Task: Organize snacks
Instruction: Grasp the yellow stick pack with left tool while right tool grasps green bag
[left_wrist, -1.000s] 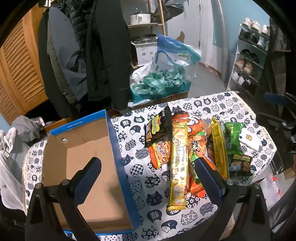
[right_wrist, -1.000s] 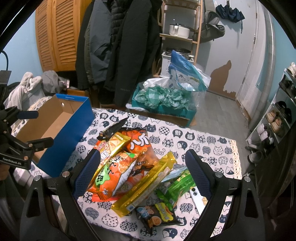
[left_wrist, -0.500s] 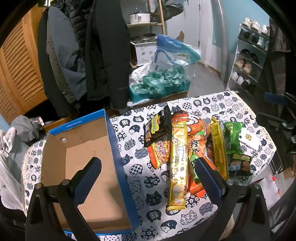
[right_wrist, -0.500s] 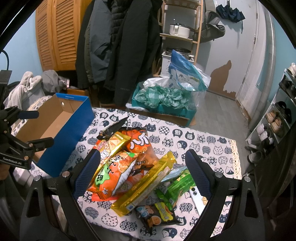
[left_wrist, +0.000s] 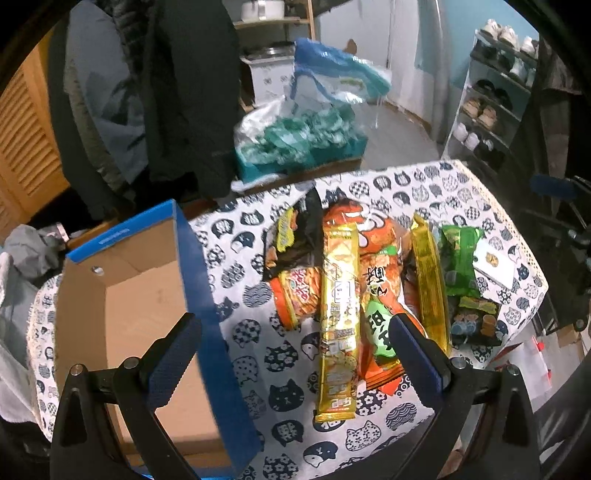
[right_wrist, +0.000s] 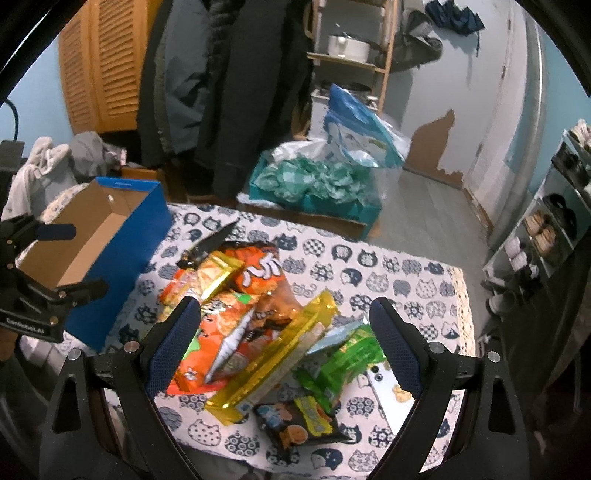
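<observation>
The snack packets (right_wrist: 255, 317) lie in an overlapping heap on the cat-print tablecloth (left_wrist: 258, 362), none of them yet in the blue cardboard box (left_wrist: 199, 280) that stands open and empty just to the heap's left.

Nearest the left gripper (left_wrist: 293, 354), whose jaws stand wide apart and hold nothing, is the long gold wafer packet (left_wrist: 338, 314). It lies directly ahead between the fingers, with its long axis running away from the camera, so the jaws already span its narrow width. The left gripper looks the better placed for it, being also the one next to the box.

The right gripper (right_wrist: 284, 343) is likewise spread and empty. It hovers over the orange noodle packets (right_wrist: 229, 325) and a second gold packet (right_wrist: 273, 358), which lies slantwise across its span. A green packet (right_wrist: 343, 358) and a small dark packet (right_wrist: 303, 421) sit at the near right, beside a white card (right_wrist: 388, 384).

Further off, a black-and-yellow bag (left_wrist: 295, 236) leans at the heap's far left. The box's tall blue wall stands between heap and box floor, so any packet must probably be lifted over it. Beyond the table are a teal crate (right_wrist: 317, 184), hanging coats (right_wrist: 236, 92) and a shoe rack (left_wrist: 491, 92).
</observation>
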